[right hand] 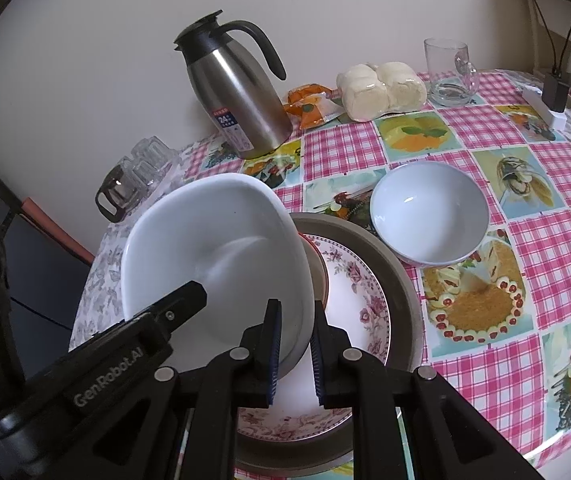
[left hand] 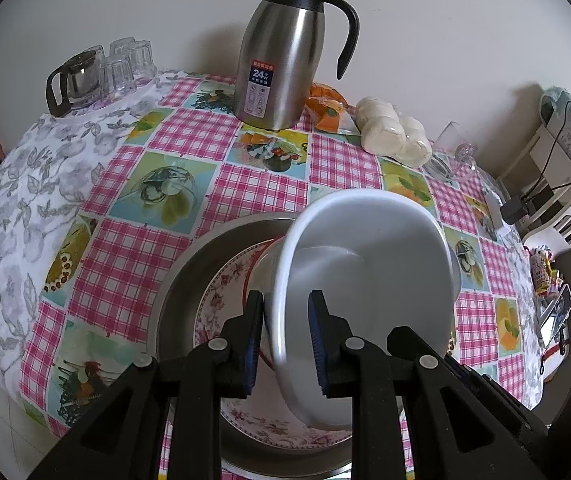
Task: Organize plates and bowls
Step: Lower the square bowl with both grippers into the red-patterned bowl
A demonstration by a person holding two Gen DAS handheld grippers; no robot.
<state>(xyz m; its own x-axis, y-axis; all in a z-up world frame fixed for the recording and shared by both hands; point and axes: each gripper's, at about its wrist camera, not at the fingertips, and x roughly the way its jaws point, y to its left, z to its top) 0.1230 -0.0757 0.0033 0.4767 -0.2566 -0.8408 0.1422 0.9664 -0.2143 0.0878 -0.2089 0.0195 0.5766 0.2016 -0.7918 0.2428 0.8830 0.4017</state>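
A large white squarish bowl (left hand: 369, 272) (right hand: 213, 252) is held tilted above a floral plate (left hand: 221, 304) (right hand: 357, 292) that lies in a steel pan (left hand: 189, 264) (right hand: 393, 268). My left gripper (left hand: 285, 344) is shut on the bowl's near rim; its body (right hand: 117, 356) shows in the right wrist view at the bowl's left side. My right gripper (right hand: 295, 348) is shut on the bowl's right rim. A small white round bowl (right hand: 429, 216) sits on the table to the right of the pan.
A steel thermos jug (left hand: 285, 56) (right hand: 237, 92) stands at the back by the wall. A bag of buns (left hand: 393, 132) (right hand: 381, 88), an orange packet (right hand: 313, 106), a glass mug (right hand: 449, 72) and a glass teapot with glasses (left hand: 93, 76) (right hand: 133, 180) stand around the table's far edge.
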